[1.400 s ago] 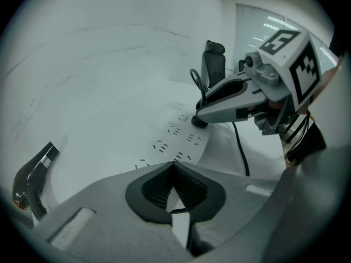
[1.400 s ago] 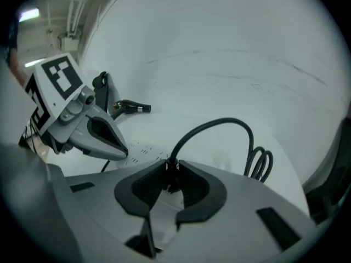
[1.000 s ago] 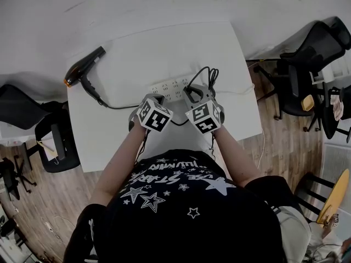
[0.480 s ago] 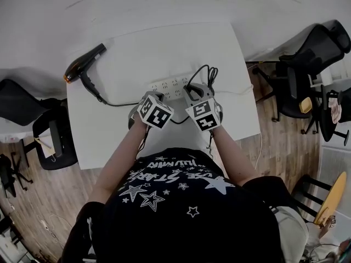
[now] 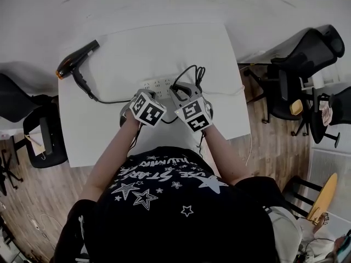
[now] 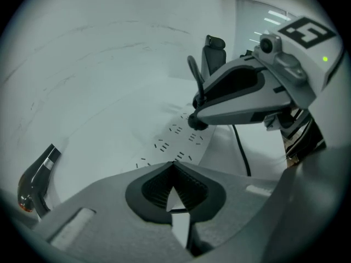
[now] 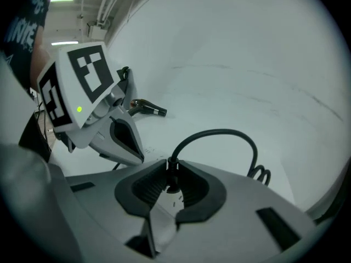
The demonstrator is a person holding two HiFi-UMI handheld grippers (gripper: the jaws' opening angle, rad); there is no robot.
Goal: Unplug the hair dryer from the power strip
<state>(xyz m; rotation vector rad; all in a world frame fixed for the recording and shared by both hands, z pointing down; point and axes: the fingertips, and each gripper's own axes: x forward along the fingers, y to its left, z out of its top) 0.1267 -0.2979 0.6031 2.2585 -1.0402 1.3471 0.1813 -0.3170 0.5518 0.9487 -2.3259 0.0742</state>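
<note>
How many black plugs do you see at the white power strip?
1: the plug, gripped by the right tongs, at the right part of the power strip. The sockets in view are bare; the tongs may hide others.

Looks over the left hand-held gripper (image 6: 174, 167), tips pressed together on nothing, onto the white power strip (image 6: 174, 139) just beyond. Finds the right hand-held gripper (image 6: 198, 115) at the strip's far end, on a black plug (image 6: 194, 122). Shows the hair dryer (image 6: 37, 178) well left of the strip.

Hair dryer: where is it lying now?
In the head view the hair dryer lies at the white table's far left corner, well left of the power strip.
</note>
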